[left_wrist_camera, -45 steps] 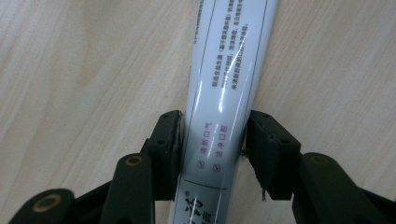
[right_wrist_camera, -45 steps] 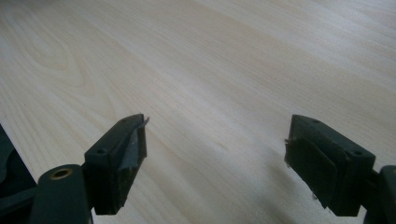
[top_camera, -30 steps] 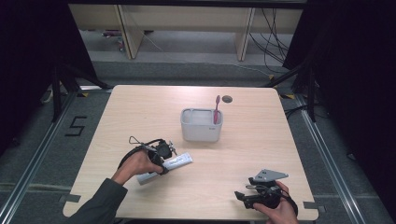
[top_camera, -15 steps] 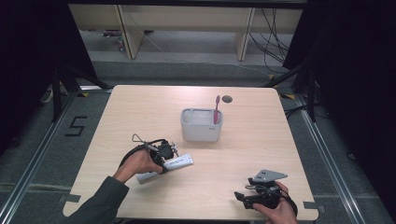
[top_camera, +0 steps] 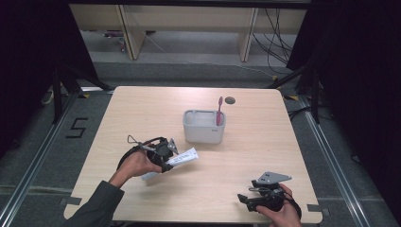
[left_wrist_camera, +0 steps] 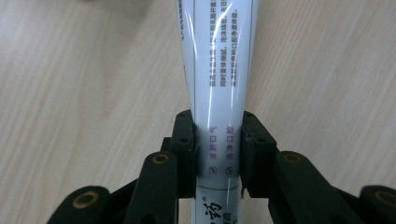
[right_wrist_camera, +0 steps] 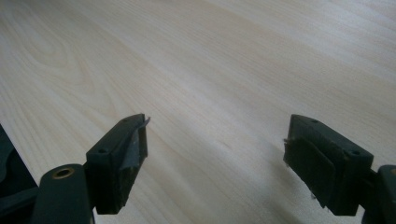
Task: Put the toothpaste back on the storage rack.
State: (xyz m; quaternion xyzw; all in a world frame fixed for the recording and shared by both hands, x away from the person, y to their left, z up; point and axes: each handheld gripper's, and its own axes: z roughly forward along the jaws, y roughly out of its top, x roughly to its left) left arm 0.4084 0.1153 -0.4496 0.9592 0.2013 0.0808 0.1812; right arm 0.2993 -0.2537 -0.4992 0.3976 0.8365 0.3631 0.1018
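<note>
A white toothpaste tube with printed text lies at a slant on the wooden table, left of centre. My left gripper is shut on the tube. Its jaws have just been closing, and both pads now press the tube's sides near its lower end. My right gripper rests near the table's front right edge, held in a hand. In the right gripper view its jaws stand wide apart over bare wood, with nothing between them.
A grey rectangular holder stands at the table's middle with a pink toothbrush upright in its right end. A small dark round spot lies behind it. Dark floor and metal rails surround the table.
The left hand and the tube have shifted very slightly toward the holder. The right gripper has kept still.
</note>
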